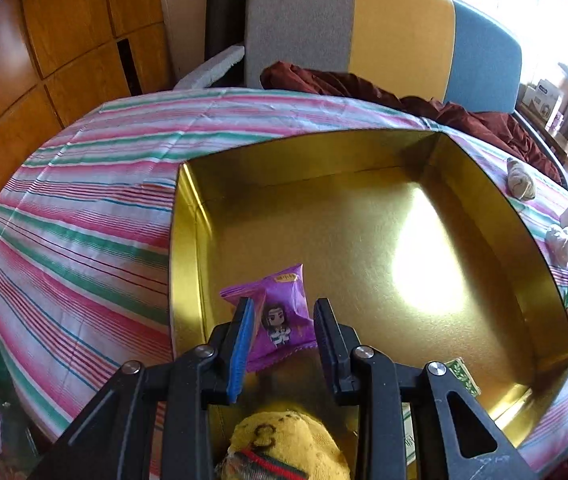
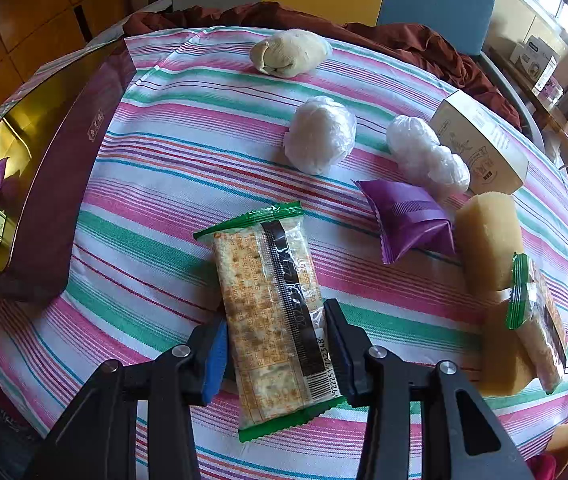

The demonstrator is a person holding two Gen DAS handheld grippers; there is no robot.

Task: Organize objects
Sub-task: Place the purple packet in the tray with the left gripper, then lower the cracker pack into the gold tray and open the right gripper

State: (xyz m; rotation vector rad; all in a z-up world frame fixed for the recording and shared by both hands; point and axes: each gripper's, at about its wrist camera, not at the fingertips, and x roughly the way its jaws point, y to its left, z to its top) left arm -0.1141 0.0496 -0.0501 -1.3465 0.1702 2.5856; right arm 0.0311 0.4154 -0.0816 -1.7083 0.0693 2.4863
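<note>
Holding a purple packet (image 1: 284,312) in my left gripper (image 1: 284,328), I hang it over the gold tin (image 1: 363,216), toward its 7 o'clock corner, while my right gripper (image 2: 276,344) is clamped on a cracker pack (image 2: 272,304) lying on the striped cloth (image 2: 164,140). Both sets of jaws stand nearly closed, pads pressed against their wrappers. My worry is the left packet: puffy and slick, it is pinched near its lower edge and could slip sideways out of the pads, or land on the yellow sock (image 1: 287,444) and small green box (image 1: 463,376) already in the tin below it. The cracker pack is brittle inside; too hard a squeeze might snap the biscuits, and a lift by the middle could let it tilt. It is a long clear sleeve with green crimped ends and a black printed strip. A second purple packet (image 2: 407,220) sits at 2 o'clock from it, just beside two white bundles (image 2: 427,156).
</note>
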